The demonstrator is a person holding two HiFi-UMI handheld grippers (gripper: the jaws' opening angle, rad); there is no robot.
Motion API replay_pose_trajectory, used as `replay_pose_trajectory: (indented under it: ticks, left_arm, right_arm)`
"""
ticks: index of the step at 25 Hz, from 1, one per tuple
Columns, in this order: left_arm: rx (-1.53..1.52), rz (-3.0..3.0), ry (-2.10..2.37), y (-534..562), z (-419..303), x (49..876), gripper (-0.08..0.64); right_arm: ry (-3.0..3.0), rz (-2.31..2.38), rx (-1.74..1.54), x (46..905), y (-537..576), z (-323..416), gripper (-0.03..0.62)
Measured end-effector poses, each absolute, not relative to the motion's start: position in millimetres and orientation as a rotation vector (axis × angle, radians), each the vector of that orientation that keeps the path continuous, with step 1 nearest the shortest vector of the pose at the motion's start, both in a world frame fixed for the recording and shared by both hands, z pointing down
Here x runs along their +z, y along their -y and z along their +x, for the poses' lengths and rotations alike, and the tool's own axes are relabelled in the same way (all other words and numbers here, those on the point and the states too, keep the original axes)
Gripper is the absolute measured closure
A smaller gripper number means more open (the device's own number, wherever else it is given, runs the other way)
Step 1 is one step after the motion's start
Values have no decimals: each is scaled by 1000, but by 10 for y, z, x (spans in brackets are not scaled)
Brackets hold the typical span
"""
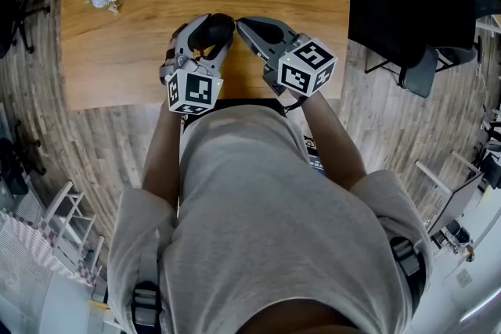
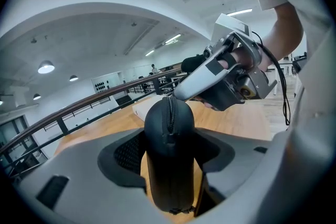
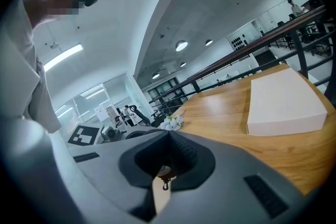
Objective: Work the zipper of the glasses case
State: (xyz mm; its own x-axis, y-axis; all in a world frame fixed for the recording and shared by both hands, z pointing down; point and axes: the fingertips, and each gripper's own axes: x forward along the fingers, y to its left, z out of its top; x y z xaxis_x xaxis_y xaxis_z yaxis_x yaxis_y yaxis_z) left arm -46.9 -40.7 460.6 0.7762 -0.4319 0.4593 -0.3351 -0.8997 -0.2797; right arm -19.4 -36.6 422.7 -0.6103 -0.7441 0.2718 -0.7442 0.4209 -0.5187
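Grey shirt on the person fills the near view. Beyond it, above the wooden table's near edge, the left gripper is clamped on the black glasses case. Just to its right, the right gripper has its jaws pinched together on the zipper pull at the case's far end.

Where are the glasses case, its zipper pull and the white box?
glasses case (image 2: pixel 169 165): left gripper view, middle of its black shell.
zipper pull (image 3: pixel 165 182): right gripper view, its small metal loop.
white box (image 3: pixel 286 99): right gripper view, its top face.
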Motion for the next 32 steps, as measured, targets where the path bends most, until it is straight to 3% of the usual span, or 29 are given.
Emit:
replay_pose_trajectory:
  ticks: [10,32]
  left_arm:
    - [-953,-2836,-652,463,-497,4813,293]
    - [-999,-2870,-575,435,-395,4975,296]
  right_arm:
    - [2584,1361,914,4299,387,-308,568]
    - [2631,1138,978,4325,224,-616,566]
